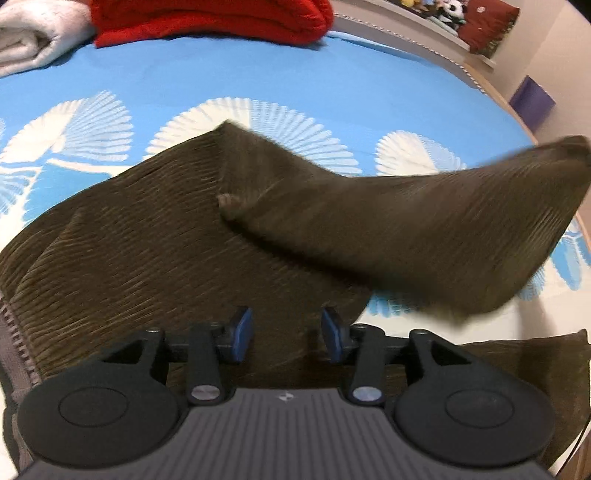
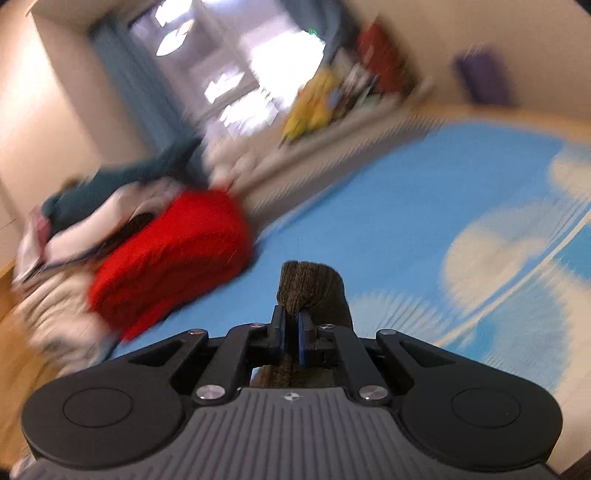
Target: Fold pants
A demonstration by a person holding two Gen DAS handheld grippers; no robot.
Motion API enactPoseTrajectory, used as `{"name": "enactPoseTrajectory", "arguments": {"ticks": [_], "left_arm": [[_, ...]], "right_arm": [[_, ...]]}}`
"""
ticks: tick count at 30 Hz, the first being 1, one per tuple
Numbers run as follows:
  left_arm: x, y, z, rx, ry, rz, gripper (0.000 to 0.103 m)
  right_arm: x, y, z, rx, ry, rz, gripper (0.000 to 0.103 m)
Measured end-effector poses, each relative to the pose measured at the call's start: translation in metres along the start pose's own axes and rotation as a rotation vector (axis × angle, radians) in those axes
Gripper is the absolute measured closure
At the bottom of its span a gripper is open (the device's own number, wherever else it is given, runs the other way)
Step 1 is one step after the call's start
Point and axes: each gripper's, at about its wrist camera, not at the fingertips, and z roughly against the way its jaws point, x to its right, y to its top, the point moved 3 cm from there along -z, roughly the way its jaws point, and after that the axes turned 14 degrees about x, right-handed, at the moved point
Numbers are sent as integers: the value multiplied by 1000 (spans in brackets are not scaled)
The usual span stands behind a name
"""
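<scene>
A pair of dark brown ribbed pants [image 1: 122, 258] lies spread on a bed covered by a bright blue sheet [image 1: 295, 77] printed with white fan shapes. In the left wrist view, the pants fill the lower and left part of the bed, with a zipper strip visible at the far left edge. One pant leg [image 1: 424, 221] rises off the sheet and stretches to the right, blurred, its end lifted near the bed's right edge. Beyond the pants, a wide stretch of blue sheet stays bare up to a red folded knit [image 1: 210, 18] and a white blanket [image 1: 33, 33] at the far side. A pale wall and a shelf of toys border the bed on the right.

The left claw [image 1: 287, 334] hovers just above the brown fabric with its blue-padded fingers spread apart, holding nothing.

In the right wrist view, heavily blurred, the right claw [image 2: 291, 338] is closed tight on a bunched end of the pants, which pokes up between and past its fingers. Blue sheet lies beneath, with the red knit and a clothes pile [image 2: 74, 221] to the left.
</scene>
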Motion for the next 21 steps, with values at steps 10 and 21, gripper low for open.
{"name": "enactPoseTrajectory", "arguments": {"ticks": [10,21], "left_arm": [[41,-23,-33,-63,-110,-133,49],[61,-35,-61,-50,-61,-241,36]], "right_arm": [[167,23,22,122,-547,-68,97],[254,-17,23,3,-561,-398,73]]}}
